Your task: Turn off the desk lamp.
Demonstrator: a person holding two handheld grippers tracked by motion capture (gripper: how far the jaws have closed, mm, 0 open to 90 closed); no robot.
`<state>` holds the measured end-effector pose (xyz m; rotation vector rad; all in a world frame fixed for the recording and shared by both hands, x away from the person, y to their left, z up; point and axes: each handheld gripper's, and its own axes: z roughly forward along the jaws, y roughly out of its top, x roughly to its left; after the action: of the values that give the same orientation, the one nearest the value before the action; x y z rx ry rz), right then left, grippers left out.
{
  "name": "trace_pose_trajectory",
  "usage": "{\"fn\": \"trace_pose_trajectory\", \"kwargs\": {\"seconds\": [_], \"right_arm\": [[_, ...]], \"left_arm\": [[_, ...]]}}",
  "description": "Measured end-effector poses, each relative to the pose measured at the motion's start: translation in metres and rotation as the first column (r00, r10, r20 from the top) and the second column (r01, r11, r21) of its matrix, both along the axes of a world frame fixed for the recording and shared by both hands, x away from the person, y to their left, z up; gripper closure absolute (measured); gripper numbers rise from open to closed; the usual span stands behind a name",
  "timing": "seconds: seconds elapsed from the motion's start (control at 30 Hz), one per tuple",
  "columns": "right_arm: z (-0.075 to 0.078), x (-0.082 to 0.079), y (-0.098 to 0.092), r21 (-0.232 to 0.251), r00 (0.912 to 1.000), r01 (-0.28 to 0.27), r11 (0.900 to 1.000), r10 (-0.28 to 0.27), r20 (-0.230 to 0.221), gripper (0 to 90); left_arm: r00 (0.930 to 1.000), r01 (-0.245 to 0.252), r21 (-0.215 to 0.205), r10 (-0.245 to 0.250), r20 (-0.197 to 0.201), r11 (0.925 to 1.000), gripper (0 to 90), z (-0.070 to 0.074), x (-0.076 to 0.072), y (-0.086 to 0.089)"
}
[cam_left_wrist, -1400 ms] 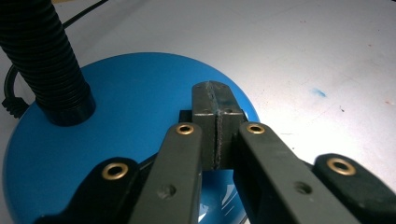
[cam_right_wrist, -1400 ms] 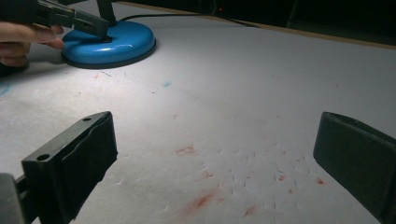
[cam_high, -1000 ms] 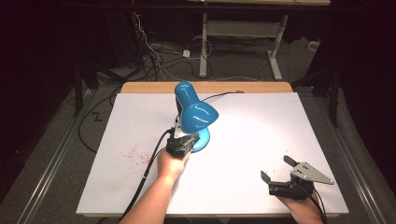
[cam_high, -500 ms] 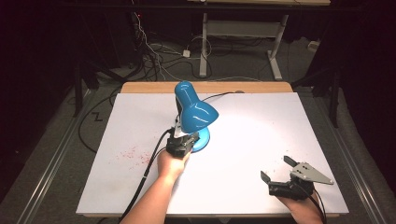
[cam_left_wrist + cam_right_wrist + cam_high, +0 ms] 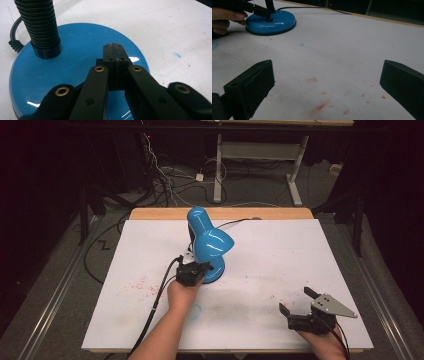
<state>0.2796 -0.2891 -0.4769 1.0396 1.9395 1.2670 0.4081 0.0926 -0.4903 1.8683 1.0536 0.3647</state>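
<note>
Left hand-held gripper pressing on the base of a blue desk lamp.

One blue desk lamp (image 5: pixel 206 245) stands on the white surface (image 5: pixel 280 250), and the left hand-held gripper (image 5: pixel 115 51) rests its jaws, pressed together, on top of the lamp's round base (image 5: pixel 75 50), just beside the ribbed black neck (image 5: pixel 40 25). It looks like a push on a switch (none is visible). The right hand-held gripper (image 5: pixel 296 301), one of two, waits well clear of the lamp, jaws spread and empty. Next probably calls for lifting off gently.
</note>
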Motion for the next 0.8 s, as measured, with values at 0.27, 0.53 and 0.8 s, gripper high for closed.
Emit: {"fn": "trace_pose_trajectory", "kwargs": {"seconds": [0.27,0.53,0.8], "right_arm": [[0.0,0.001,-0.002,0.006,1.0,0.005,1.0,-0.005,-0.001,0.3],[0.001,0.0,0.0,0.008,1.0,0.004,1.0,-0.004,0.0,0.4],[0.0,0.001,0.0,0.008,1.0,0.007,1.0,-0.007,-0.002,0.3]], "left_arm": [[0.9992,0.04,0.038,-0.04,0.003,0.9985,88.3,0.006,-0.007,0.006],[0.998,0.064,0.042,-0.063,-0.006,0.9971,88.3,0.009,-0.018,0.012],[0.9982,0.061,-0.013,-0.061,0.001,0.9981,88.2,0.009,-0.037,0.033]]}}
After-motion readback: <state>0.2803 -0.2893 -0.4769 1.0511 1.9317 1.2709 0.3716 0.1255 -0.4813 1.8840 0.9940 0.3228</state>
